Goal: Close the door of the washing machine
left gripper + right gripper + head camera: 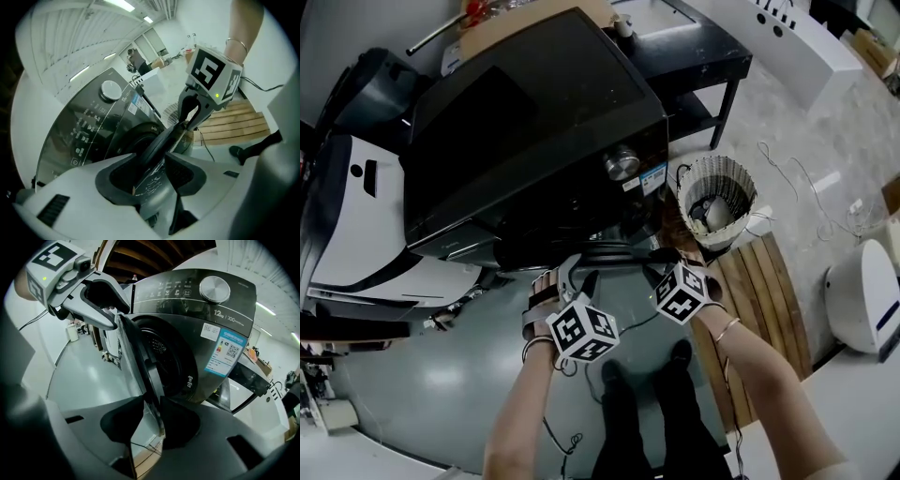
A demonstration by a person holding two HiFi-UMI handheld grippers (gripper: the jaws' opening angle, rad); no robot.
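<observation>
A dark grey front-loading washing machine stands with its round door swung partly out. My left gripper is open, and the door's rim runs between its jaws with a dark gap on one side. In the right gripper view the left gripper straddles the door's upper edge. My right gripper is also open around the rim lower down. The rim lies against one pad, with a gap on the other side. Its fingers show spread in the left gripper view.
A white wire basket and a slatted wooden pallet sit right of the machine. A black table stands behind, a white appliance at left, another white unit far right. The person's legs stand on grey floor.
</observation>
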